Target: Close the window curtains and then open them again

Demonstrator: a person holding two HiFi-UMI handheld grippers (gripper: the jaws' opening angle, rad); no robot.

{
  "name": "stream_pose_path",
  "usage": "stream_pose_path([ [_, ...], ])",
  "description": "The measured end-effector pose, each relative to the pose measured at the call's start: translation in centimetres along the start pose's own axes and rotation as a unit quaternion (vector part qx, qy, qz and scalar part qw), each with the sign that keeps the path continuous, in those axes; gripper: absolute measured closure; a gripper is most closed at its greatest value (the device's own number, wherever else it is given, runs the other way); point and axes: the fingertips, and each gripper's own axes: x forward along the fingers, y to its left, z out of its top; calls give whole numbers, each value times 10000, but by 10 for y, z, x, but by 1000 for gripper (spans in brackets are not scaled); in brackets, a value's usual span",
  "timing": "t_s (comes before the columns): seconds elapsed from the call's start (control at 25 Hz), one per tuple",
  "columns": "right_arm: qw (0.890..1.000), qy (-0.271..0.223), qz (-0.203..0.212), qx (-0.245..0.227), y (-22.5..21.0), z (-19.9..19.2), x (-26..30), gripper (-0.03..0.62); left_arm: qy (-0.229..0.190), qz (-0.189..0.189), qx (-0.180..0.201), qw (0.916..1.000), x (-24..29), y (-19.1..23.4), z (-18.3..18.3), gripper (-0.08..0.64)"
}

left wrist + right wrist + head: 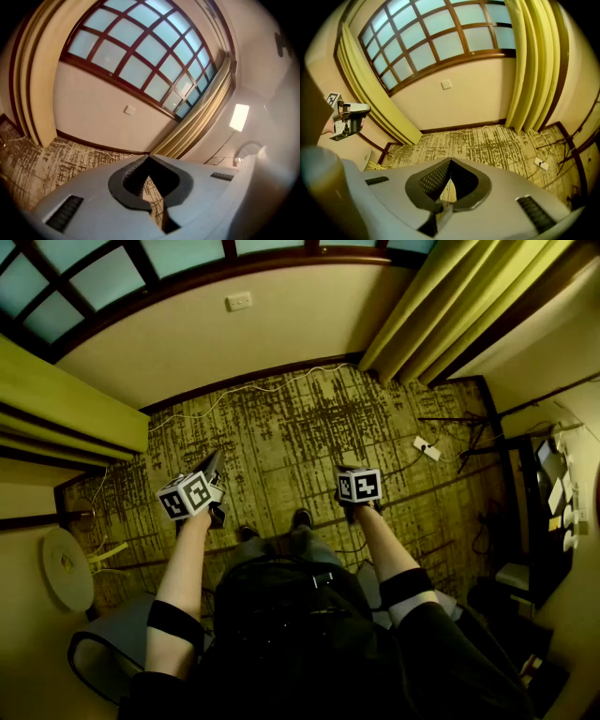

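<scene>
left claw (215,465): clenched. in the left gripper view the two jaws meet at their tips (149,157) and nothing is between them. it is held out in front of the person, above the patterned carpet (309,432), well apart from both curtains.

right claw (352,474): clenched. in the right gripper view the jaw tips (450,161) touch and hold nothing. it is tilted more steeply toward the floor than the left claw, which shows at the left edge of that same view (349,120).

window (103,277): a grid of dark wooden bars with pale frosted panes, set in the wall ahead of the person. the panes are uncovered across the full width.

left curtain (56,409): yellow-green, gathered in folds against the left side of the window and hanging to the floor.

right curtain (459,310): same fabric, gathered in folds against the right side of the window, its hem at the carpet.

below the window, a white wall socket (238,301) sits on the plain cream wall. a thin white cable (246,390) runs along the carpet near the dark skirting board. a white power strip (427,448) lies on the carpet at the right, near the right curtain. a lit wall lamp (240,117) shows to the right of the right curtain in the left gripper view
</scene>
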Motion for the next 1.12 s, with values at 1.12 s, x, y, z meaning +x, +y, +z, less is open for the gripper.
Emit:
stream_pose_path([
  [1.12, 9023, -2999, 1707, -2586, 293, 241, -110, 591, -1873, 1685, 1780, 9512, -164, 55, 133, 560],
])
